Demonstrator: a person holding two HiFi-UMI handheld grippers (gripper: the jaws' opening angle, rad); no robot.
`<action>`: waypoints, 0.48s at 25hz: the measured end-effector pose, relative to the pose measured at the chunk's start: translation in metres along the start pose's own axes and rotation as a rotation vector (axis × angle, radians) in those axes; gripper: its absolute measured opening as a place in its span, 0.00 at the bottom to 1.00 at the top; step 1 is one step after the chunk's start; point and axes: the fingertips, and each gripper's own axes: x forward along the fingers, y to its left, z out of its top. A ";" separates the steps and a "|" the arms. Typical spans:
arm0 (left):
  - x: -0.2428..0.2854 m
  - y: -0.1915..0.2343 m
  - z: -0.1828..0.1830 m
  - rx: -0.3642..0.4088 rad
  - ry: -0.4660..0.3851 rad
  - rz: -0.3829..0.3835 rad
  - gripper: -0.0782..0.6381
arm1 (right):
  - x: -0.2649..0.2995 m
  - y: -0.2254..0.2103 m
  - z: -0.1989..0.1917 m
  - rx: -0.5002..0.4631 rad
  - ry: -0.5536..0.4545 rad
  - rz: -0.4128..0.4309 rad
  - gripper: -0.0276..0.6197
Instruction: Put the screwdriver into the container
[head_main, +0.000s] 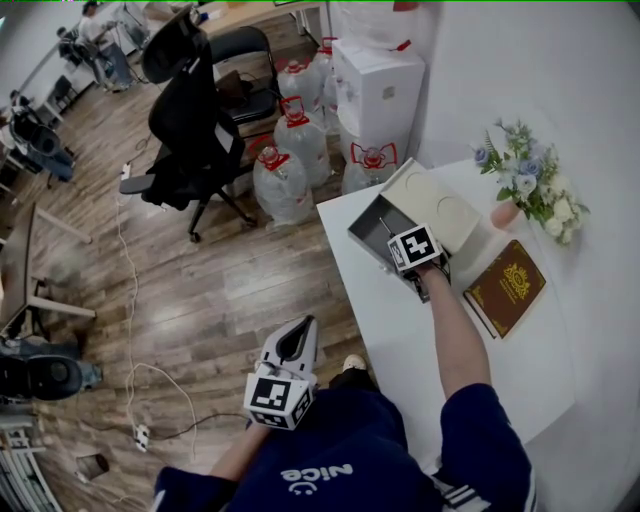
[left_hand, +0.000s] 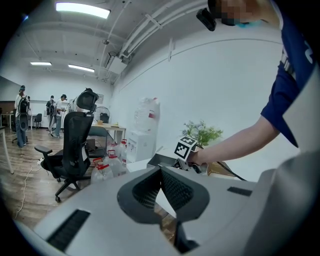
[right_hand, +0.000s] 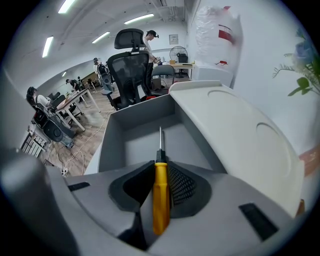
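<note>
My right gripper (right_hand: 161, 166) is shut on a screwdriver (right_hand: 160, 200) with a yellow handle. Its thin metal shaft points forward and down into the open grey container (right_hand: 116, 142). The tip hangs above the container's floor. The container's pale lid (right_hand: 240, 135) is flipped open to the right. In the head view the right gripper's marker cube (head_main: 415, 247) sits over the container (head_main: 372, 228) at the table's far left corner, hiding the screwdriver. My left gripper (head_main: 307, 326) is held off the table over the wooden floor. Its jaws meet at the tips (left_hand: 161, 170) with nothing between them.
A brown book (head_main: 505, 287) lies right of the container on the white table (head_main: 400, 335). A vase of flowers (head_main: 527, 185) stands at the back right. Water bottles (head_main: 285, 180), a white box (head_main: 378, 88) and a black office chair (head_main: 190, 120) stand beyond the table.
</note>
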 end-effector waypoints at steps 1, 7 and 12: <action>0.000 -0.001 0.000 0.003 -0.001 -0.002 0.13 | 0.000 0.000 0.001 0.000 -0.003 0.001 0.19; -0.002 -0.001 -0.001 0.002 0.001 0.000 0.13 | -0.004 0.001 0.004 0.033 -0.051 -0.002 0.25; -0.005 0.000 -0.002 -0.001 -0.004 -0.003 0.13 | -0.017 0.006 0.008 0.043 -0.092 0.022 0.27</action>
